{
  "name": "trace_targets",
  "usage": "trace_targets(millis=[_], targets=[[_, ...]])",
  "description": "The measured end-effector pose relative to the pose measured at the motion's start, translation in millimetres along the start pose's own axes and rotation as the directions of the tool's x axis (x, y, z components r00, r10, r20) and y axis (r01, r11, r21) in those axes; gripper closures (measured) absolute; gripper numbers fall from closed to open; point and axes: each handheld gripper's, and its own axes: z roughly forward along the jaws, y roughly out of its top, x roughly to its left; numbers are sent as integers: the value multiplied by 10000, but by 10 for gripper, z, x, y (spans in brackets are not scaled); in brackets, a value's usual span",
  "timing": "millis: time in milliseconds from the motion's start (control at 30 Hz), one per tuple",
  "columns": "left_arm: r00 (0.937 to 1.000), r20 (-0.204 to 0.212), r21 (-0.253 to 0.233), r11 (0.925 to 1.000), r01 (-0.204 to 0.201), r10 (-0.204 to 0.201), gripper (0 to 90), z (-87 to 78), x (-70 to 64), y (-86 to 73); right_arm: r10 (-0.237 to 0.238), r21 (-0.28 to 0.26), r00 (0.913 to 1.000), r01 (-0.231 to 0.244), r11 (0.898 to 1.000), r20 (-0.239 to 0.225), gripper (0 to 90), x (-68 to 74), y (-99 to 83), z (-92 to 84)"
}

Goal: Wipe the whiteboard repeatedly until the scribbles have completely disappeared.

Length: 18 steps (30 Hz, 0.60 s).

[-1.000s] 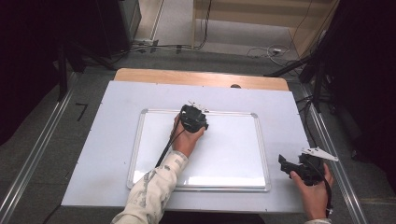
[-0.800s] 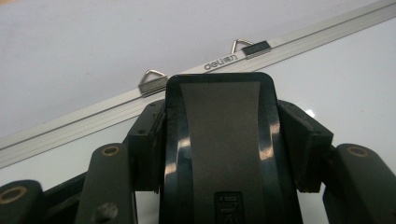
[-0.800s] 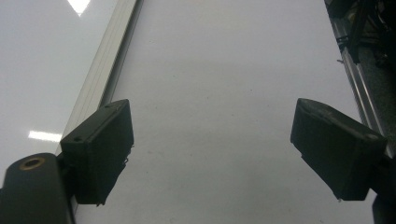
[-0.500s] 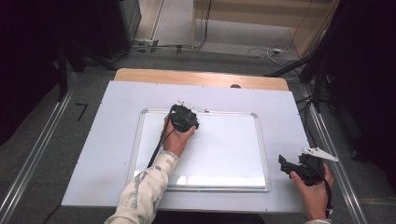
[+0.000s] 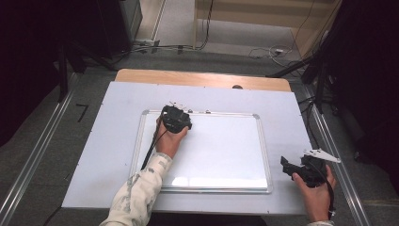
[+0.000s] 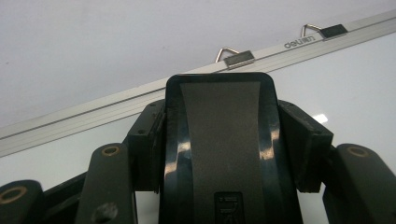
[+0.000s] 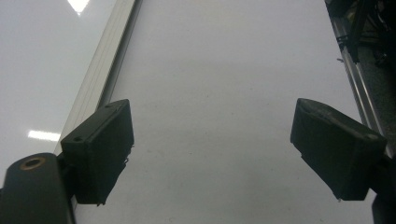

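The left hand-held gripper (image 5: 176,117), clamped on a black, round-cornered whiteboard eraser (image 6: 219,140), presses it near the top edge of the silver-framed whiteboard (image 5: 263,155) on the desk (image 5: 117,103), which looks clean already, while the right hand-held gripper (image 7: 212,154) idles open.

A black, glossy eraser (image 6: 219,149) with rounded corners and a dull grey band down its middle is clamped between the jaws. It sits on the whiteboard (image 5: 226,155) near the top edge, toward the upper left corner, just short of the silver frame with two small clips.
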Motion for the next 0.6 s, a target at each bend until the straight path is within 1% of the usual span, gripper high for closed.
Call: trace_targets(millis=[200, 400, 600], targets=[[9999, -70, 11, 10000, 98, -98, 410, -20, 74, -22, -7, 4, 10000, 7, 10000, -1, 120, -1, -1, -1], [9996, -174, 16, 9997, 224, -224, 410, -47, 177, -51, -5, 8, 10000, 5, 10000, 24, 120, 0, -2, -1], [9983, -356, 106, 9989, 466, -462, 409, -71, 229, -60, 34, -13, 10000, -34, 10000, 48, 120, -1, 1, -10]])
